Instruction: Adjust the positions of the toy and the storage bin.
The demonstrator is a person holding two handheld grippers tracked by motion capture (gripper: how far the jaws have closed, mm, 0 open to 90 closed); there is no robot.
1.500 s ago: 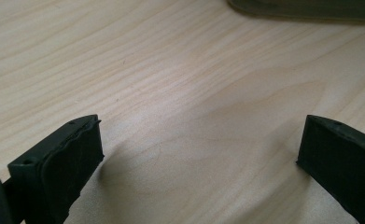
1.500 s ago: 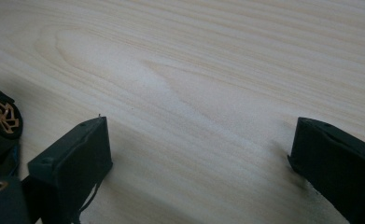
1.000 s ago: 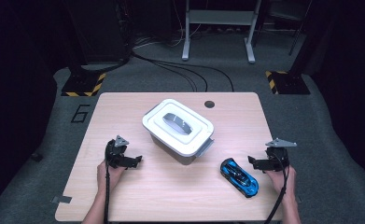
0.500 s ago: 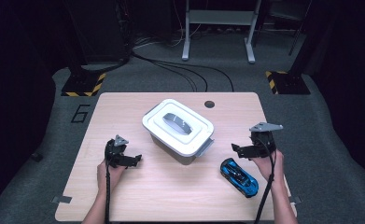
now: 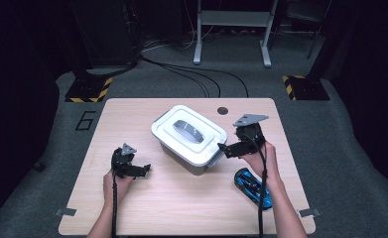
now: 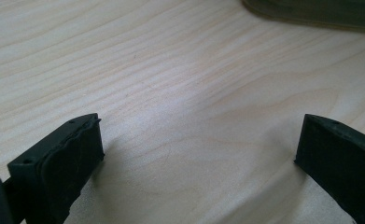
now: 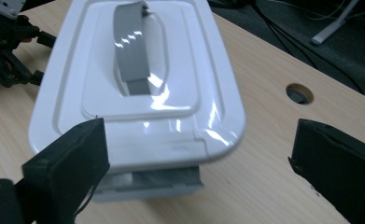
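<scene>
A white lidded box [image 5: 189,138] with a grey handle [image 5: 191,130] stands mid-table; in the right gripper view the box [image 7: 138,84] and its grey handle [image 7: 131,46] lie just ahead. My right gripper [image 5: 223,147] hovers open at the box's right end, its jaws wide apart with nothing between them [image 7: 196,154]. A blue toy car [image 5: 253,188] lies on the table under the right forearm. My left gripper [image 5: 143,170] rests low at the table's left, open [image 6: 194,149] over bare wood.
The wooden table [image 5: 132,119] has a round cable hole [image 5: 223,110] at the back behind the box. In the right gripper view the hole [image 7: 299,93] is to the right. Cables and a metal stand [image 5: 231,29] are on the floor beyond.
My right gripper has moved from the table's right edge leftward and up to the box's right end. The left gripper and the toy car have stayed put.
</scene>
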